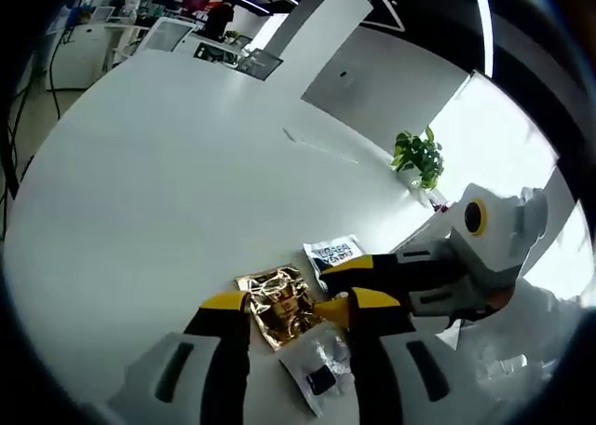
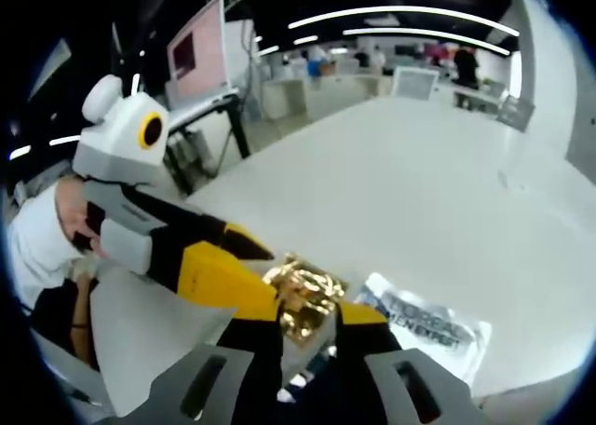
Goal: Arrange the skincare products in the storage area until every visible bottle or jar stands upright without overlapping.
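Left gripper view: gold foil sachet (image 1: 282, 304) flat on desk (image 1: 186, 164) between left tool (image 1: 298, 304) tips, part-open, empty; right tool (image 2: 307, 318) alongside, grip unclear.

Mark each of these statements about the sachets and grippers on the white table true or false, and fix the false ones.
1. A gold foil sachet lies on the white table. True.
2. The white sachet beside it bears printed lettering. True.
3. A clear plastic packet stands upright on the table. False: it lies flat, between the left gripper jaws.
4. The right gripper is far from the gold sachet. False: its jaws sit on either side of it.
5. A potted green plant stands near the table's far edge. True.
6. The table is covered with bottles and jars. False: three flat packets lie on it.
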